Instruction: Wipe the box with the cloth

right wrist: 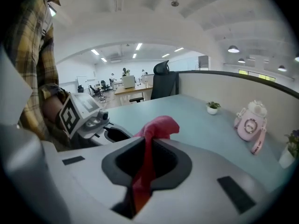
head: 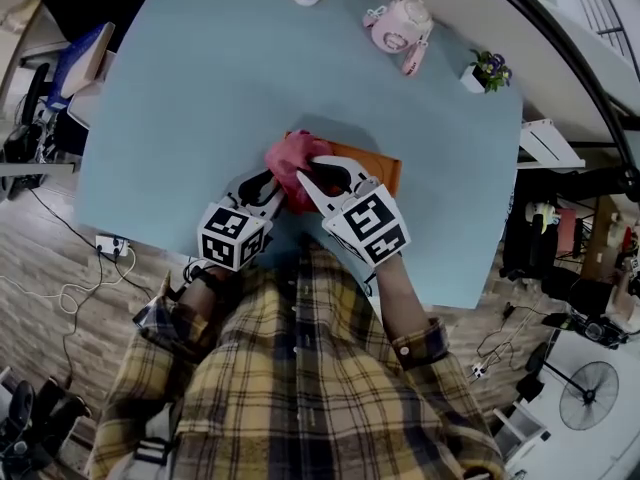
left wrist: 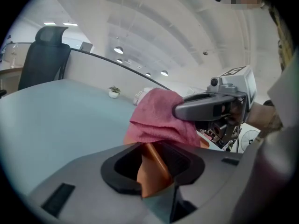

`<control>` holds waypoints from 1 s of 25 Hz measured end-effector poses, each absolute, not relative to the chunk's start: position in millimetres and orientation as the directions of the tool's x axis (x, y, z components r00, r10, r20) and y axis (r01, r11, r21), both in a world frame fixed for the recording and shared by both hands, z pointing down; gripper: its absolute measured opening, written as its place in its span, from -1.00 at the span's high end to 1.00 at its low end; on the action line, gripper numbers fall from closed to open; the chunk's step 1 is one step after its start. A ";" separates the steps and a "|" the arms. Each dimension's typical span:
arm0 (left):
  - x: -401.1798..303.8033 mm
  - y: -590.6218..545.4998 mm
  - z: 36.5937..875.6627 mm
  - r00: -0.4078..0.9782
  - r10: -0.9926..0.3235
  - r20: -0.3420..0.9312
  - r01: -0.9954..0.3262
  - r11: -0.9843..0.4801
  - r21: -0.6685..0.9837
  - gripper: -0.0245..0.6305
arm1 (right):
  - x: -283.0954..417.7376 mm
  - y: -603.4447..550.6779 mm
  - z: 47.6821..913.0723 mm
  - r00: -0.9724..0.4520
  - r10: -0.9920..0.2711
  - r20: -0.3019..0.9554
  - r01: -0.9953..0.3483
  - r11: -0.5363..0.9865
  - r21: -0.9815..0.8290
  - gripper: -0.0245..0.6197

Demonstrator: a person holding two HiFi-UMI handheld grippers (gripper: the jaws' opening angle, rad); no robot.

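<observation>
The flat orange box (head: 385,171) is seen in the head view lying on the light-blue bench (head: 200,88), just ahead of both tools. Its long axis is set across the picture from left to right. A crumpled pink cloth (head: 290,158) is draped over its left end, while the right end is left bare. The left tool (head: 262,190) is placed at the box's near left edge, and the right tool (head: 322,180) is laid over the cloth.

In the left gripper view, an edge of the box (left wrist: 152,171) is clamped between the jaws, so the box is judged to be steadied there. The cloth (left wrist: 159,118) is piled just beyond.

In the right gripper view, a fold of the cloth (right wrist: 145,167) is pinched between closed jaws. The bare orange surface is judged to lie to the right of this tool, so a stroke along the long axis is called for, by the right hand, which is nearer.
</observation>
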State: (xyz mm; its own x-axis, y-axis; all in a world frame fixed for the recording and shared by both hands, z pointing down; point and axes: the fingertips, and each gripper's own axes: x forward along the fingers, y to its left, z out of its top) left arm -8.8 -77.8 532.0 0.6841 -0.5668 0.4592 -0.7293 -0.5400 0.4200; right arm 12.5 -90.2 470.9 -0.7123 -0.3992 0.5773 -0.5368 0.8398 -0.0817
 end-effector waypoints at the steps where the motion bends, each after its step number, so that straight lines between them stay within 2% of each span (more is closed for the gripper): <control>1: -8.8 -77.9 532.1 0.685 -0.566 0.458 -0.728 -0.540 0.422 0.53 | 11.2 -92.4 476.1 -0.708 -0.394 0.586 -0.535 0.841 -0.082 0.80; 6: -8.7 -77.8 532.8 0.689 -0.563 0.456 -0.724 -0.542 0.426 0.52 | 0.4 -92.6 500.3 -0.706 -0.322 0.631 -0.497 0.860 -0.117 0.81; 12: -8.3 -78.7 532.8 0.690 -0.560 0.460 -0.724 -0.543 0.425 0.52 | 4.7 -94.1 516.1 -0.684 -0.294 0.667 -0.498 0.857 -0.133 0.81; 25: -9.0 -78.1 533.3 0.690 -0.559 0.461 -0.724 -0.544 0.424 0.52 | 43.5 -83.2 524.2 -0.555 -0.337 0.760 -0.522 0.853 -0.003 0.81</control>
State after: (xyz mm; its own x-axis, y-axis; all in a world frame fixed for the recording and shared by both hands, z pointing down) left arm -9.0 -78.1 533.3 0.6897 -0.5586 0.4607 -0.7240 -0.5438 0.4245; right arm 43.5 -83.2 524.2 -0.5554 -0.3372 0.7602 -0.5224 0.8527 -0.0034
